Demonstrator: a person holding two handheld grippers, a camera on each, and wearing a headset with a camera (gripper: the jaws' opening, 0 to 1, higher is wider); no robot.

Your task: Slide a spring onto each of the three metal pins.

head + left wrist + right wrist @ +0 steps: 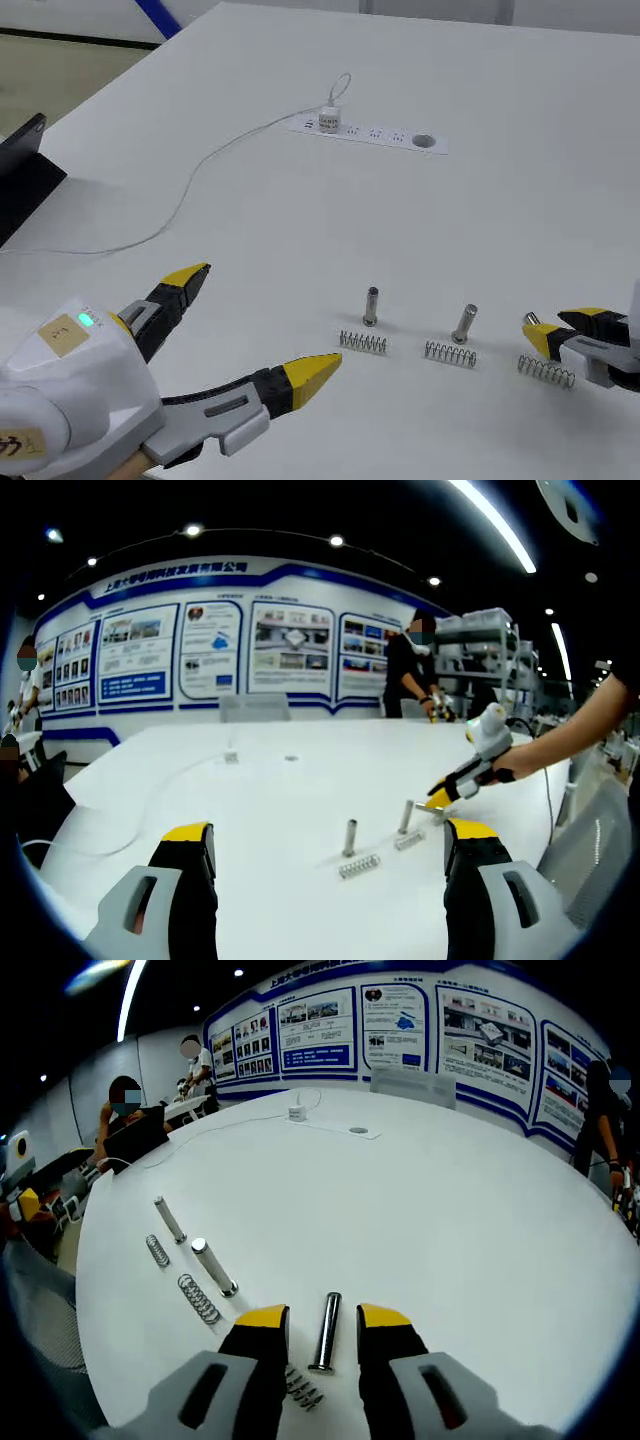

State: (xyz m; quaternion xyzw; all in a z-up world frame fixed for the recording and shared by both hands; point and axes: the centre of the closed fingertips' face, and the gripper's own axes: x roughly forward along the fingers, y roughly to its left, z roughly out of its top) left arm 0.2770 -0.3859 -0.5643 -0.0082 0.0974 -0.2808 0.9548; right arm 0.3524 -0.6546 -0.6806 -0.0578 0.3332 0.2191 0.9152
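Two fingers (pixel 262 1328) of right gripper (pixel 324 1312) narrowly apart around pin (pixel 325 1345)

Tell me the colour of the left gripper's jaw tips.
Yellow, on black jaws. The left gripper shows this best in the head view.

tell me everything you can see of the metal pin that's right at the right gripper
The shiny silver metal pin is a slim, smooth cylinder that looks to flare slightly at its foot. It stands upright on the white table, bare, with no spring on it. It sits between the yellow-tipped fingers of the right gripper, with a thin gap on each side, so nothing seems to grip it. A coiled wire spring lies on the table close beside it.
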